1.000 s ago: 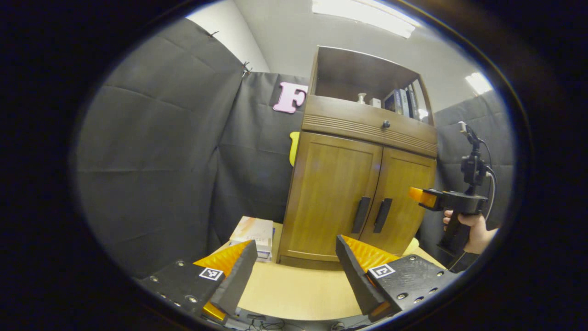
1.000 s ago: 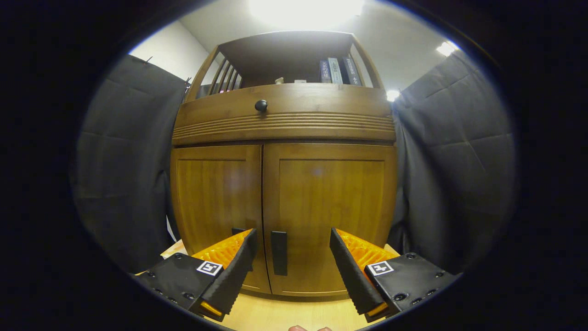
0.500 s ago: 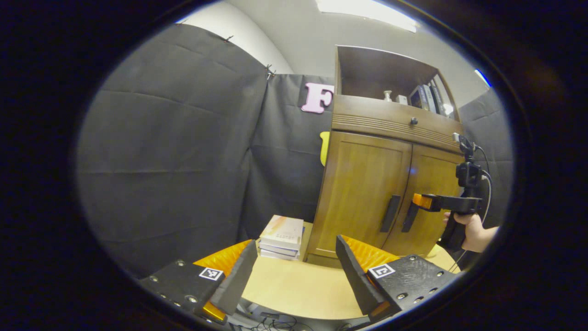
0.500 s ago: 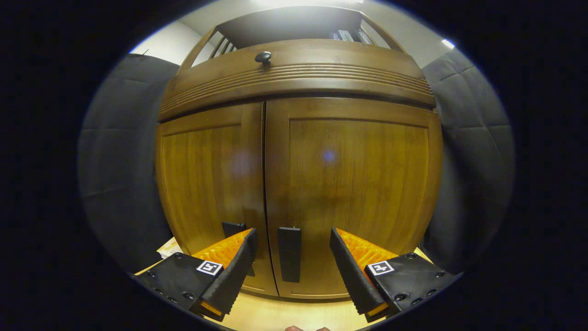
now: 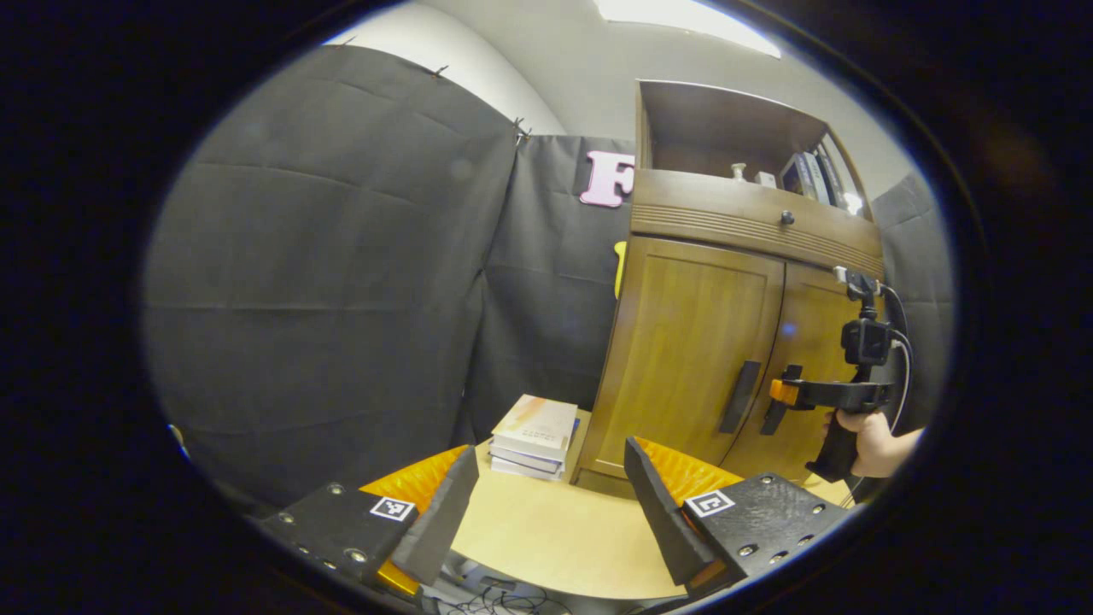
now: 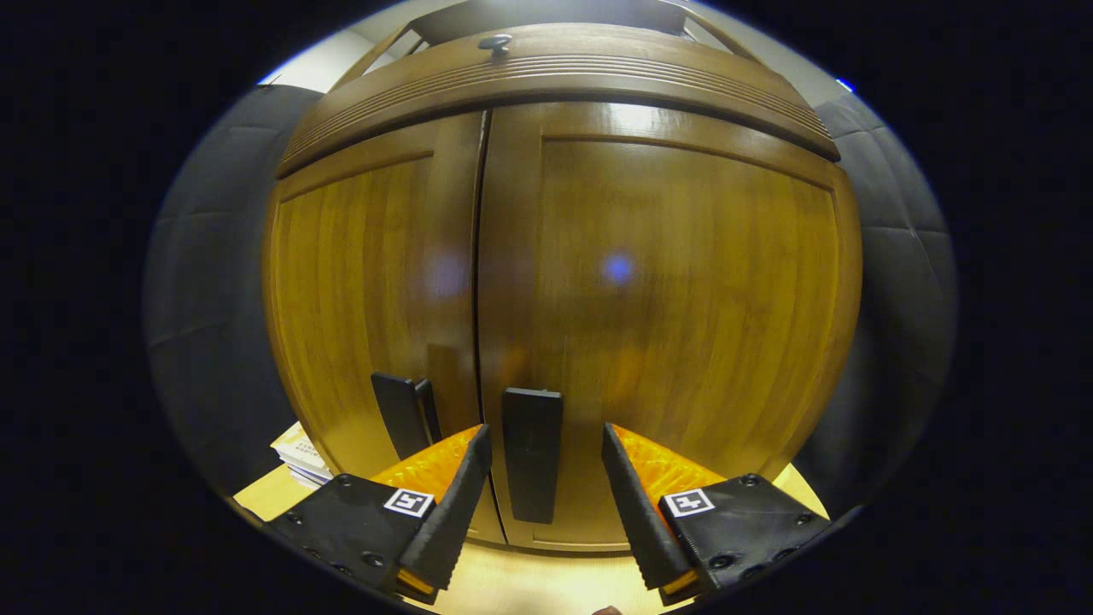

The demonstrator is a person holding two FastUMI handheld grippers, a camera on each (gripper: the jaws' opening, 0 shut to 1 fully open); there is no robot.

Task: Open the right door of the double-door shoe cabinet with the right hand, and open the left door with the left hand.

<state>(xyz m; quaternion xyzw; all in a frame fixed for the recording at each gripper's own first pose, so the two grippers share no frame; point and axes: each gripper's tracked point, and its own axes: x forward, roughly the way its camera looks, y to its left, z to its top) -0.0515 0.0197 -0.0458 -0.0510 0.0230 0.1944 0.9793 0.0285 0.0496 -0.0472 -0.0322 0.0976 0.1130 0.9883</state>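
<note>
**Right tool arrives at the right handle**

As I have brought my right tool point(image 6: 538, 504) much closer to the shoe cabinet point(image 6: 598, 256) in the last second, the two doors now take almost the whole right gripper view, where before I could see also the shelf above. This means the approach for the first step is nearly finished, but no door is opened yet: both are flat and closed, with only the thin dark line between them.

The right door handle point(image 6: 531, 453), a dark upright bar, stands in the gap between the spread fingers of my right tool. The fingers do not press on it; I judge they are at each side of it, a little nearer to me than the bar. The left door handle point(image 6: 400, 414) is just to the left, outside the left finger.

My left tool point(image 5: 546, 504) is also spread and holds nothing. It has turned more to the left, so the cabinet is now at the right side of the left gripper view, well apart and far over the table point(image 5: 546, 538). From there I see the right tool at the handles, with my hand point(image 5: 862, 431) on its grip. A stack of books point(image 5: 534, 436) lies on the table just beside the cabinet's left side.

I think the next move is to close on the right handle and pull along the door's arc.
</note>
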